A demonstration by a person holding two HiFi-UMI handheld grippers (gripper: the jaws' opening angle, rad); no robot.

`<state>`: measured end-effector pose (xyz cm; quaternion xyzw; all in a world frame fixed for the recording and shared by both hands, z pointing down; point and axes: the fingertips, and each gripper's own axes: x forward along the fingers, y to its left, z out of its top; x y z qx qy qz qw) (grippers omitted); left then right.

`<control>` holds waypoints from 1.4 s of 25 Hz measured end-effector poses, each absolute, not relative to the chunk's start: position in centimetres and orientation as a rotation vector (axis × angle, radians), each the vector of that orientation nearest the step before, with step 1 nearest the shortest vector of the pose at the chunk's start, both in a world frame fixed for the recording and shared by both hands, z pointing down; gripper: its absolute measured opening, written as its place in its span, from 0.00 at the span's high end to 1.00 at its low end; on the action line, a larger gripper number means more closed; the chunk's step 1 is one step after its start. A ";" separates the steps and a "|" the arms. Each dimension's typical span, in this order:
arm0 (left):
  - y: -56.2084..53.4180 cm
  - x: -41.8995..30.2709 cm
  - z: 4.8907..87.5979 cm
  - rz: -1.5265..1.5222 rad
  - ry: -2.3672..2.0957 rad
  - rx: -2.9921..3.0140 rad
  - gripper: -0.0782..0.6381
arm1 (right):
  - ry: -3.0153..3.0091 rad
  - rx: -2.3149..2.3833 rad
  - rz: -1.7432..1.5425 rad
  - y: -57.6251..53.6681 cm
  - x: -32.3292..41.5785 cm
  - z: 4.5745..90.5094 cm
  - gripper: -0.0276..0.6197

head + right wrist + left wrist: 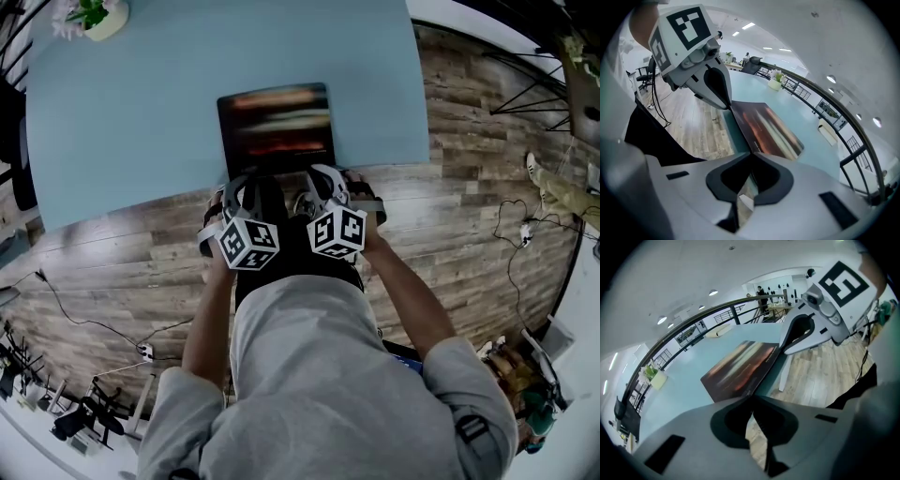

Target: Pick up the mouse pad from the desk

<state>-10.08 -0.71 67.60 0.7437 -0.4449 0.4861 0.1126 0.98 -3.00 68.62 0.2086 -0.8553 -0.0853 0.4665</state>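
The dark mouse pad [277, 127], streaked with orange and white, lies on the light blue desk [131, 122] with its near edge at the desk's front edge. My left gripper [246, 178] is at the pad's near left corner and my right gripper [324, 172] at its near right corner. In the left gripper view the jaws [752, 398] are closed together on the pad's [740, 366] corner. In the right gripper view the jaws [751, 153] likewise pinch the pad's [768, 129] edge. Each view shows the other gripper's tip on the pad's edge.
A small potted plant [94, 17] stands at the desk's far left corner. Wooden floor [487, 216] lies in front of and to the right of the desk, with cables [520, 234] on it. Black metal frame legs [534, 89] stand at the upper right.
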 end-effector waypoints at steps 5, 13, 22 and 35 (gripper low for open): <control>-1.2 -10.3 66.9 1.352 -1.317 2.166 0.85 | -2.113 0.533 -0.190 -3.5 0.8 67.7 0.93; -2.3 -10.3 65.3 1.234 -1.352 2.143 0.85 | -2.138 0.588 -0.147 -5.0 0.5 66.2 0.93; -3.4 -10.6 64.3 1.160 -1.378 2.123 0.86 | -2.153 0.614 -0.152 -6.4 0.0 64.7 0.93; -5.3 -11.2 62.5 1.074 -1.418 2.120 0.86 | -2.165 0.664 -0.173 -8.6 -0.9 62.8 0.93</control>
